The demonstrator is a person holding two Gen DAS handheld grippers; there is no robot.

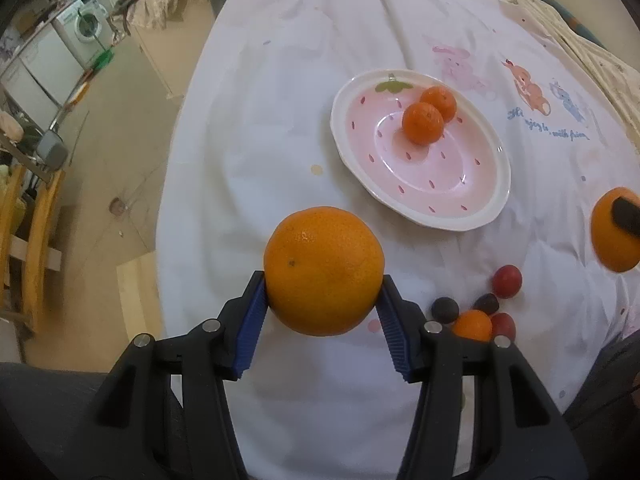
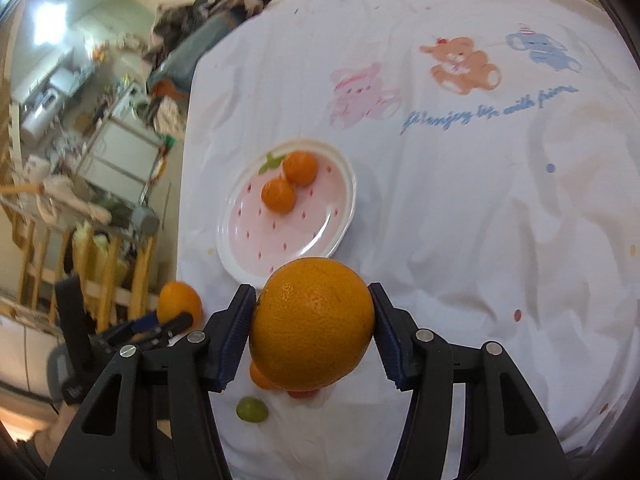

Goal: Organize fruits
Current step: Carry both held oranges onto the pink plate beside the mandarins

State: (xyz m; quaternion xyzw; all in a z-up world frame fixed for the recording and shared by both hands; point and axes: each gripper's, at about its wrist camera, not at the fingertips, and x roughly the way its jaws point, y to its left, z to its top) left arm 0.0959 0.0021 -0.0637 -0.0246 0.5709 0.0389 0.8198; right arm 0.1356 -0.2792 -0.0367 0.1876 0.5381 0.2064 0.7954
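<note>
My left gripper is shut on a large orange, held above the white tablecloth just short of the pink strawberry plate. Two small tangerines lie on the plate. My right gripper is shut on another large orange, near the plate's front rim, with the tangerines on it. That orange shows at the right edge of the left wrist view. The left gripper's orange shows in the right wrist view.
Loose on the cloth are a small tangerine, red cherry tomatoes and dark grapes. A green grape lies below my right gripper. The table edge runs along the left, with wooden chairs and floor beyond.
</note>
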